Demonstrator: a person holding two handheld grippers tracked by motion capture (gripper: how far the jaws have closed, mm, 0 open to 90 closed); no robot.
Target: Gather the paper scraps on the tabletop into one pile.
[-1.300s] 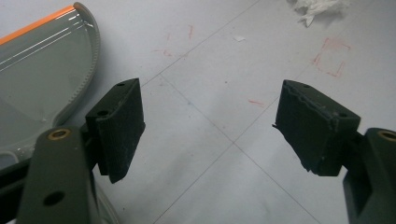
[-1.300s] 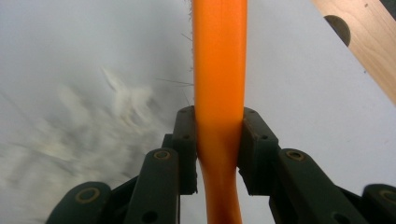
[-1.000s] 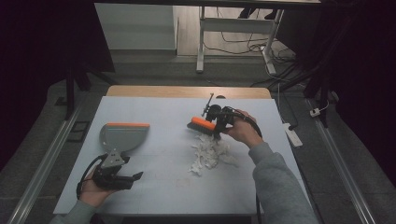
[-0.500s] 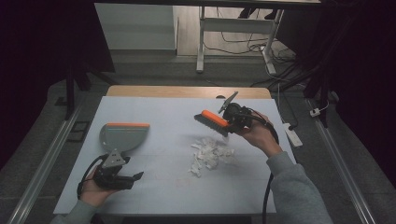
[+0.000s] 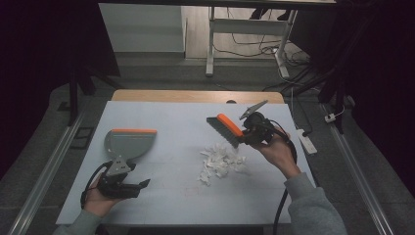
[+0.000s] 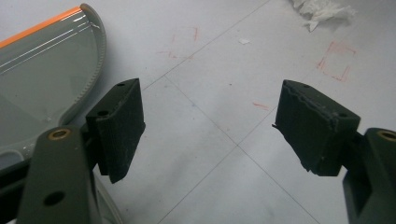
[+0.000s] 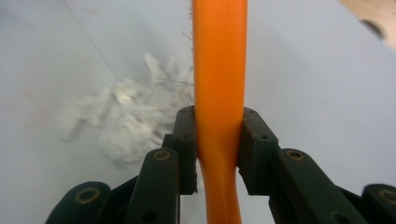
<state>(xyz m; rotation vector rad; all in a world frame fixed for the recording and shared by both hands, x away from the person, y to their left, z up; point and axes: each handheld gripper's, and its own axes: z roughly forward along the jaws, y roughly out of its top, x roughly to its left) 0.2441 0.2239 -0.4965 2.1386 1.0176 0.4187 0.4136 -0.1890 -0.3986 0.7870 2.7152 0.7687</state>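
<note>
Orange-handled brush lifted off table, bristles down-left, just above pile of white paper scraps at centre-right. Handle clamped between jaws of right gripper, seen close in right gripper view. Grey dustpan with orange lip flat on left side, well apart from scraps. Left gripper near front-left edge, jaws wide apart, empty, just beside dustpan.

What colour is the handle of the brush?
Orange; the brush handle shows best in the right gripper view.
</note>
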